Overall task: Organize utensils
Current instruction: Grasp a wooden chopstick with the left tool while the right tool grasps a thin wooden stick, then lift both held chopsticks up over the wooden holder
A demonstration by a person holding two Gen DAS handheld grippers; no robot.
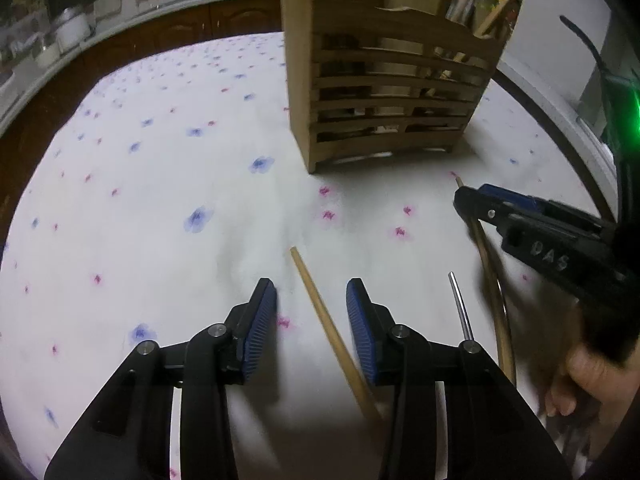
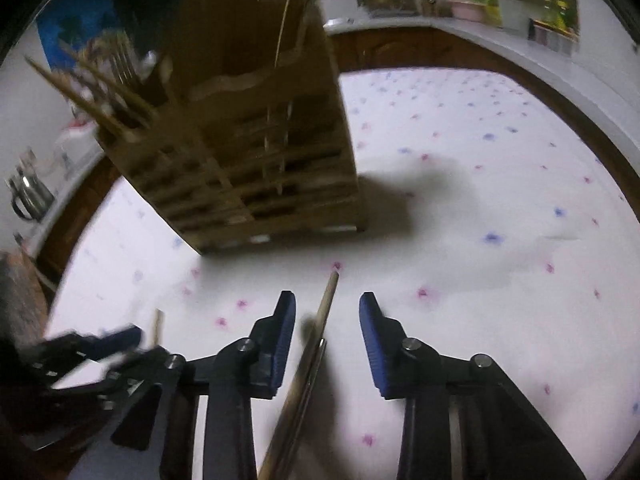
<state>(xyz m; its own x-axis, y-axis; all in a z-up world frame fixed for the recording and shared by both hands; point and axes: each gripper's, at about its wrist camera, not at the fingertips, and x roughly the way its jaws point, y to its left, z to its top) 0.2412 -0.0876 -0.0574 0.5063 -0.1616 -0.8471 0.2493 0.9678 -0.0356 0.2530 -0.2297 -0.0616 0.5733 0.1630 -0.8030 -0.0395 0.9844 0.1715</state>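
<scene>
A slatted wooden utensil holder (image 1: 384,92) (image 2: 256,152) stands on the flowered tablecloth, with chopsticks and forks sticking out of it. My left gripper (image 1: 311,292) is open, low over the cloth. A wooden chopstick (image 1: 320,308) lies between its blue pads, nearer the right one, and neither pad presses on it. My right gripper (image 2: 327,300) is also open, and a second chopstick (image 2: 320,320) runs up the gap between its fingers without touching the pads. In the left wrist view the right gripper (image 1: 466,196) sits to the right, over that chopstick (image 1: 486,248).
A thin metal utensil handle (image 1: 460,304) lies between the two chopsticks. A hand (image 1: 580,380) holds the right gripper. The left gripper (image 2: 132,336) shows at the lower left of the right wrist view. Brown cabinets and a counter (image 1: 120,28) ring the table.
</scene>
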